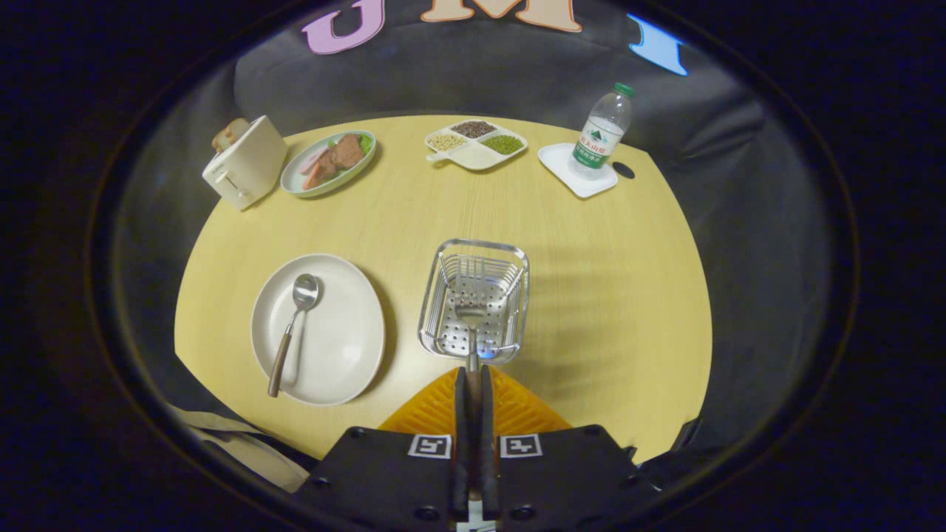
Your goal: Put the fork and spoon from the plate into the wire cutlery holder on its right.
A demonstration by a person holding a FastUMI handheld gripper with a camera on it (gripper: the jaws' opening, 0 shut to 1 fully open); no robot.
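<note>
Gripper clamped on fork over wire holder; spoon on plate beside.

Toaster, food plate, divided dish, bottle on coaster.

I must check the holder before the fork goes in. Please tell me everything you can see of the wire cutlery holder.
The wire cutlery holder is a shiny, metal-looking basket with a rounded rectangular rim, sides of thin parallel wires and a perforated floor. It stands upright on the yellow wooden table, to the right of the white plate and apart from it, just ahead of the tongs. The tongs are shut on the fork, whose head hangs over the holder's inside; whether it touches the floor is unclear.
</note>
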